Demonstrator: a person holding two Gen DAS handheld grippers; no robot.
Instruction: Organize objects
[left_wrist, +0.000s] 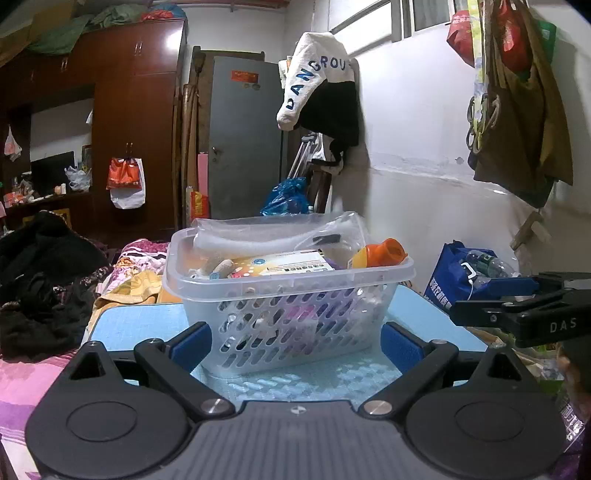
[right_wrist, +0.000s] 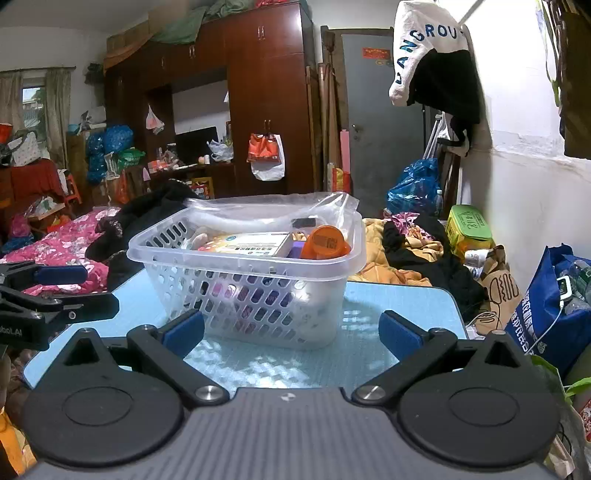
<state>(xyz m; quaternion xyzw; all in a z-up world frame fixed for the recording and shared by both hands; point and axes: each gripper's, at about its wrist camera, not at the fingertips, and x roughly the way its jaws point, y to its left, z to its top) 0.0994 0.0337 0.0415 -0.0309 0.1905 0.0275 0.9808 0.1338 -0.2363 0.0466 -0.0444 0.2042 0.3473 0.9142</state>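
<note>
We see a translucent glossy plastic basket (left_wrist: 288, 295) on a pale blue tabletop (left_wrist: 140, 325) with a woven-looking texture.

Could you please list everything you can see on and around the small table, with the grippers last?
Basket: one, clear plastic, on the table, full.
Orange bottle: one, orange, in the basket, right end.
Printed box: one, white and yellow, lying on top in the basket.
Clear bag: one, transparent, over the basket's back.
Table: one, light blue.
Blue bag: one, right of the table.
Left gripper: blue-padded fingers open, empty.
Right gripper: fingers open, empty.
</note>
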